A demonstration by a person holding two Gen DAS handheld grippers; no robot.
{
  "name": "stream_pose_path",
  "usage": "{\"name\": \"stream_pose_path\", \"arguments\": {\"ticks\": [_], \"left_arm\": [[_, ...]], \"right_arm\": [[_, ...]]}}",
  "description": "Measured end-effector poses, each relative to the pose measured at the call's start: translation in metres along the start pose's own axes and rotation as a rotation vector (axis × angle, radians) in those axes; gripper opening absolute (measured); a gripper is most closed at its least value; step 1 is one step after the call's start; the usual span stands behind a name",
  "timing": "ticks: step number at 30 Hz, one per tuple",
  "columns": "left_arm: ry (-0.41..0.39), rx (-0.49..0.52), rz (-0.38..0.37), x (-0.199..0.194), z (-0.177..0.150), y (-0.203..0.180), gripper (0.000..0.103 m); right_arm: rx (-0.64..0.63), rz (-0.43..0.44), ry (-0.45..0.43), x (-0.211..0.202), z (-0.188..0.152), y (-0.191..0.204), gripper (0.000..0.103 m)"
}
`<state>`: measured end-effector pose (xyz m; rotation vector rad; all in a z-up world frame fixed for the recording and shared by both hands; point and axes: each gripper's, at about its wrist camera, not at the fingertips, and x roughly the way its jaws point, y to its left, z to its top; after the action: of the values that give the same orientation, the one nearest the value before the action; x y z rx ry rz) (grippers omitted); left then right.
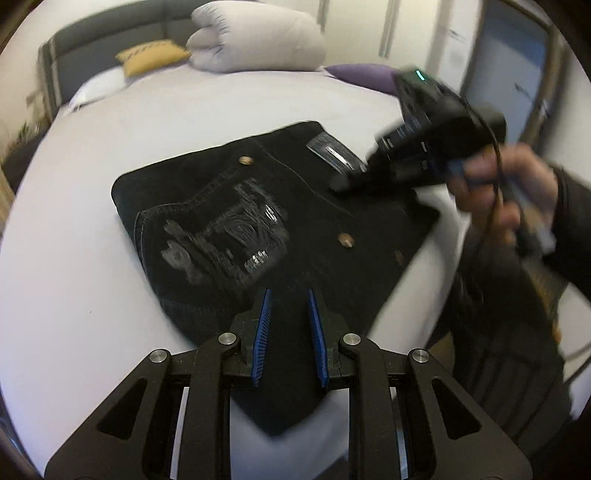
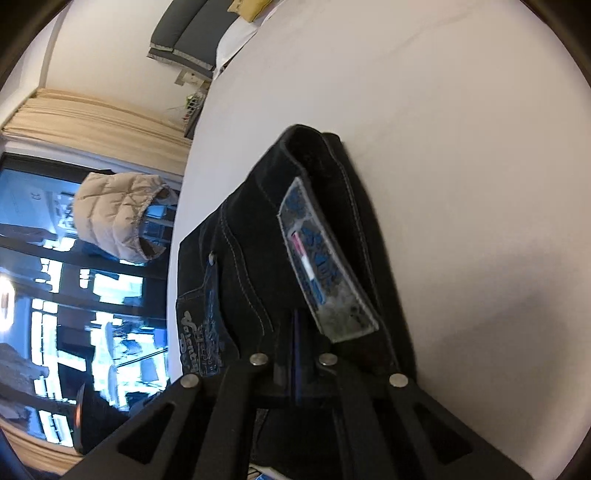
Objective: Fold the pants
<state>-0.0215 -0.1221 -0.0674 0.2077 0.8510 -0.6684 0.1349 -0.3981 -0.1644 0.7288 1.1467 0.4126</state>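
Black jeans [image 1: 295,206] folded into a flat block, lying mid-bed on the pale sheet [image 1: 92,258], embroidered back pocket [image 1: 221,229] up, one corner reaching toward the near edge. Left hand-held gripper [image 1: 288,291] over that near corner, blue pads [image 1: 263,325] narrowly apart with dark denim between them; cannot tell whether pressing. Right hand-held gripper [image 2: 295,321] pinched closed on the waistband fold beside the woven label [image 2: 325,266], at the right side of the block, held by a hand [image 1: 509,188]. Rolled white duvet [image 1: 255,35], yellow cushion [image 1: 151,55] and purple pillow [image 1: 362,75] near the grey headboard [image 1: 110,40].
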Motion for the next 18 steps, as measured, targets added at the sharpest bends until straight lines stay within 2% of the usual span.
{"name": "stream_pose_path", "arguments": {"ticks": [2,4,6,7,8,10,12,13,14,15,17,18], "left_arm": [[-0.006,0.001,-0.003,-0.001,-0.006,0.004,0.02],[-0.009,-0.027,-0.027,0.002,-0.01,0.011,0.02],[-0.013,-0.038,-0.048,0.008,-0.013,0.018,0.02],[-0.019,-0.027,-0.048,0.015,-0.012,0.019,0.02],[-0.026,-0.017,-0.049,0.015,-0.014,0.021,0.02],[-0.023,-0.027,-0.061,0.021,-0.011,0.02,0.02],[-0.009,-0.053,-0.078,0.003,-0.004,0.021,0.02],[-0.019,-0.077,-0.085,-0.005,0.002,0.023,0.02],[-0.04,-0.095,-0.082,-0.017,0.003,0.028,0.02],[-0.069,-0.113,-0.076,-0.03,0.005,0.034,0.021],[-0.114,-0.166,-0.054,-0.05,0.007,0.053,0.036],[-0.127,-0.206,-0.047,-0.053,0.009,0.064,0.07]], "right_arm": [[-0.017,0.015,-0.023,-0.011,-0.008,0.005,0.017],[-0.001,0.022,-0.033,-0.013,-0.017,-0.002,0.019],[0.014,0.041,-0.064,-0.01,-0.024,-0.017,0.009],[0.001,0.038,-0.08,-0.009,-0.025,-0.023,0.0],[0.004,0.075,-0.088,-0.01,-0.025,-0.029,0.0],[0.038,0.091,-0.095,-0.021,-0.024,-0.027,0.002],[-0.009,0.108,-0.147,-0.042,-0.025,-0.012,0.039],[-0.029,0.11,-0.187,-0.053,-0.025,-0.005,0.065],[-0.044,0.108,-0.225,-0.064,-0.023,-0.001,0.077],[-0.054,0.116,-0.251,-0.074,-0.02,0.001,0.079],[-0.047,0.122,-0.245,-0.08,-0.008,-0.002,0.079],[-0.027,0.102,-0.223,-0.077,0.001,-0.008,0.079]]}}
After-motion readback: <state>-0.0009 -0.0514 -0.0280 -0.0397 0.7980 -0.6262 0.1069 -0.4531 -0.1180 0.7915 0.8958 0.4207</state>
